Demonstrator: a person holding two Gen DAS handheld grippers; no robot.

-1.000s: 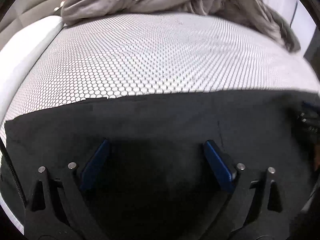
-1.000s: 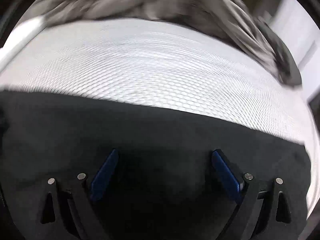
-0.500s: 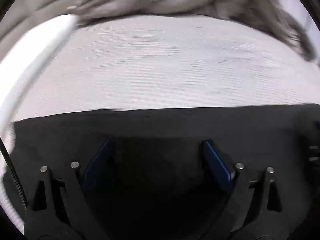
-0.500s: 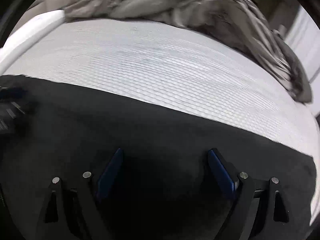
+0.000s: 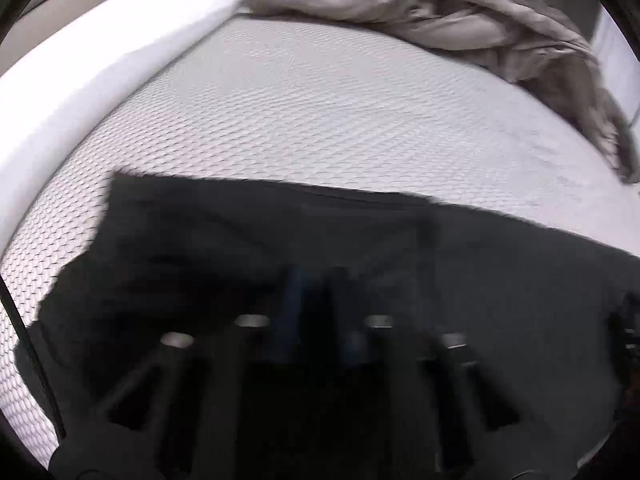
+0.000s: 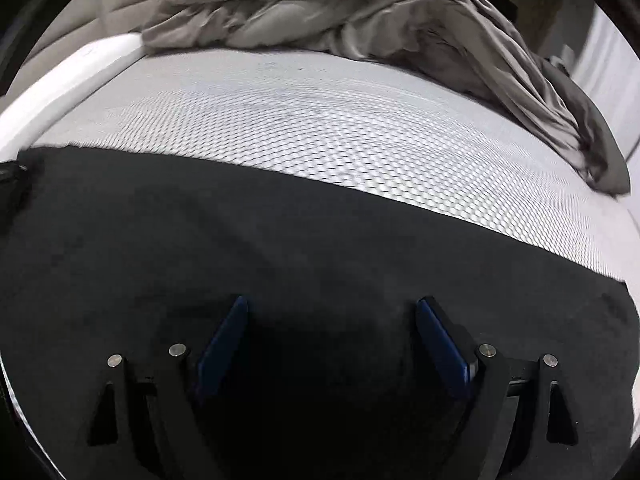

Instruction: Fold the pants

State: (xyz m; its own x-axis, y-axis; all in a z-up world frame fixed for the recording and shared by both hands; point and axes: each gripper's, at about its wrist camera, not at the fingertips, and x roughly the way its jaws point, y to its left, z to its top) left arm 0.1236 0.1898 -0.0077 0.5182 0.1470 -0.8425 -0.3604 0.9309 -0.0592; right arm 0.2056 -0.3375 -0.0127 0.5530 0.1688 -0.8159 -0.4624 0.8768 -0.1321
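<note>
**Now the left jaws are closing over the black pants**

The black pants (image 5: pixel 500 280) are lying flat on the honeycomb-patterned mattress (image 5: pixel 320 120). The left gripper (image 5: pixel 316 304), blurred, has just been closing, its jaws nearly together; whether cloth is pinched, I cannot tell. The right gripper (image 6: pixel 332 320) is hovering with jaws spread, nothing between them.

Pants (image 6: pixel 280 240) black, plain; mattress (image 6: pixel 340 128) white with fine dark honeycomb mesh pattern; duvet (image 6: pixel 320 12) grey-brown, unpatterned; right hand-held gripper (image 6: pixel 332 316) black with blue pads.
</note>
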